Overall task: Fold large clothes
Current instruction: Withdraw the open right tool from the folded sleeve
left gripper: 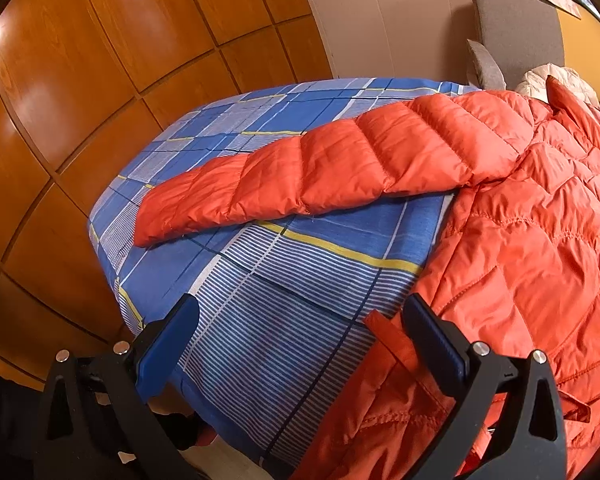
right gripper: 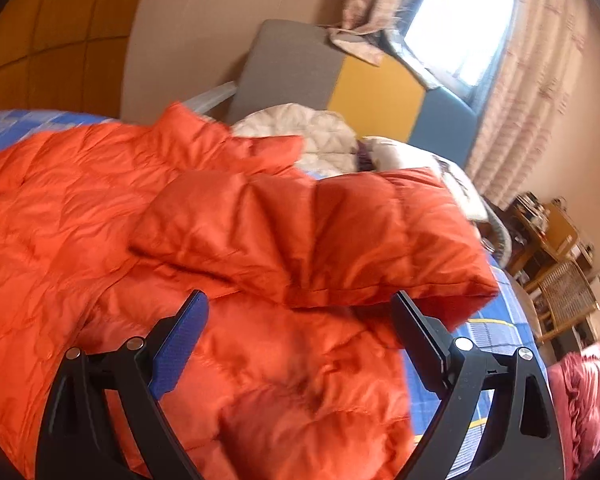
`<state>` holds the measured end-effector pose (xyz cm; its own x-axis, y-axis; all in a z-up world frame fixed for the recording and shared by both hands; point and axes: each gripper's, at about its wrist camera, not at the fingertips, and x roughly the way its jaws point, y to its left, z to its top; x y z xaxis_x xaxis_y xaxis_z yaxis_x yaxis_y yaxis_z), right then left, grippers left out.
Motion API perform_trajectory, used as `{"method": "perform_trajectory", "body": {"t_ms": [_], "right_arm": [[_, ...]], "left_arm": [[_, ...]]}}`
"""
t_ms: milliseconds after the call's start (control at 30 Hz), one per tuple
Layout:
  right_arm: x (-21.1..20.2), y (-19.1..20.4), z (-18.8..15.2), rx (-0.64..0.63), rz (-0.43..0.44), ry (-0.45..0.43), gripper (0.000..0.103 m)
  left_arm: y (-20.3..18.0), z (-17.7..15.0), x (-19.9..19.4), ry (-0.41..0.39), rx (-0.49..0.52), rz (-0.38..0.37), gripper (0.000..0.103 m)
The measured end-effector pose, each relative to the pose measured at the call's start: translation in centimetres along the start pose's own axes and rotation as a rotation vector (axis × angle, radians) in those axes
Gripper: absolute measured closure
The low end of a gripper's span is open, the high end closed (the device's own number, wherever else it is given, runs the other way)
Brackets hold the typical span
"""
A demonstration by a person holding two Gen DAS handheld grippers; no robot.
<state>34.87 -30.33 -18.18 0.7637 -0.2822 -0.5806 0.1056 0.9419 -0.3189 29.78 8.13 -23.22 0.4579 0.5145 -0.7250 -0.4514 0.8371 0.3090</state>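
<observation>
An orange quilted puffer jacket [left gripper: 520, 232] lies spread on a bed with a blue plaid sheet [left gripper: 284, 272]. Its left sleeve [left gripper: 308, 176] stretches out flat across the sheet. My left gripper [left gripper: 300, 332] is open and empty, above the sheet at the jacket's lower left edge, its right finger beside the hem. In the right wrist view the jacket [right gripper: 100, 240] fills the frame and its other sleeve [right gripper: 320, 240] lies folded over the body. My right gripper [right gripper: 300, 320] is open and empty, just in front of that sleeve's cuff.
Orange wood wardrobe panels [left gripper: 80, 100] stand left of the bed. A grey, yellow and blue headboard [right gripper: 300, 68] and a white quilted garment [right gripper: 320, 136] lie at the bed's far end. A maroon garment [right gripper: 588, 392] and wicker chairs [right gripper: 560, 296] are at right.
</observation>
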Motion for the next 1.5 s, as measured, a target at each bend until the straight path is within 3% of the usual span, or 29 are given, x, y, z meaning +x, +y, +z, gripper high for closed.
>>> {"method": "perform_trajectory", "body": {"t_ms": [67, 133, 300, 433, 467, 533, 633, 767, 833, 967, 1067, 1133, 1167, 1333, 1500], "right_arm": [[0.0, -0.6, 0.4, 0.013, -0.015, -0.011, 0.013], [0.2, -0.8, 0.9, 0.001, -0.034, -0.012, 0.022], [1.2, 2.1, 2.8, -0.036, 0.189, 0.028, 0.022], [5.1, 7.2, 4.0, -0.172, 0.180, 0.098, 0.026], [6.4, 7.7, 4.2, -0.186, 0.171, 0.132, 0.031], [8.6, 7.8, 4.5, -0.160, 0.180, 0.198, 0.067], [9.1, 7.2, 5.6, -0.049, 0.206, 0.215, 0.101], [6.1, 10.0, 6.8, -0.074, 0.288, 0.101, 0.101], [6.2, 12.2, 6.5, -0.089, 0.361, 0.122, 0.101], [7.3, 14.1, 5.5, -0.128, 0.323, 0.148, 0.098], [6.2, 14.4, 5.3, -0.192, 0.280, 0.115, 0.078], [4.4, 13.7, 5.2, -0.216, 0.247, 0.050, 0.042], [3.7, 13.3, 5.1, -0.217, 0.238, 0.023, 0.037], [1.3, 11.4, 4.2, -0.253, 0.141, -0.041, 0.037], [1.0, 9.9, 2.9, -0.246, 0.083, -0.021, 0.037]], "left_arm": [[-0.1, 0.0, 0.1, 0.001, 0.005, 0.002, 0.002], [-0.2, -0.1, 0.0, -0.001, 0.006, 0.008, 0.002], [-0.3, -0.2, 0.0, -0.006, 0.009, 0.015, 0.002], [-0.2, -0.2, 0.0, -0.007, 0.011, 0.008, 0.002], [-0.2, -0.2, 0.0, -0.006, 0.012, 0.004, 0.002], [-0.1, -0.2, 0.0, -0.005, 0.009, -0.004, 0.002], [0.0, -0.2, 0.2, 0.000, 0.008, -0.012, 0.002], [0.2, -0.4, 0.3, -0.002, 0.002, -0.022, 0.002], [0.1, -0.5, 0.5, 0.000, 0.001, -0.021, 0.002], [0.1, -0.6, 0.7, 0.006, 0.004, -0.022, 0.002], [-0.1, -0.6, 0.7, 0.005, 0.008, -0.019, 0.002], [-0.1, -0.7, 0.7, 0.006, 0.003, -0.018, 0.002], [-0.1, -0.7, 0.7, 0.007, 0.002, -0.018, 0.002], [-0.1, -0.9, 0.5, 0.004, 0.000, -0.017, 0.002], [-0.1, -0.9, 0.4, 0.003, 0.001, -0.020, 0.002]]}}
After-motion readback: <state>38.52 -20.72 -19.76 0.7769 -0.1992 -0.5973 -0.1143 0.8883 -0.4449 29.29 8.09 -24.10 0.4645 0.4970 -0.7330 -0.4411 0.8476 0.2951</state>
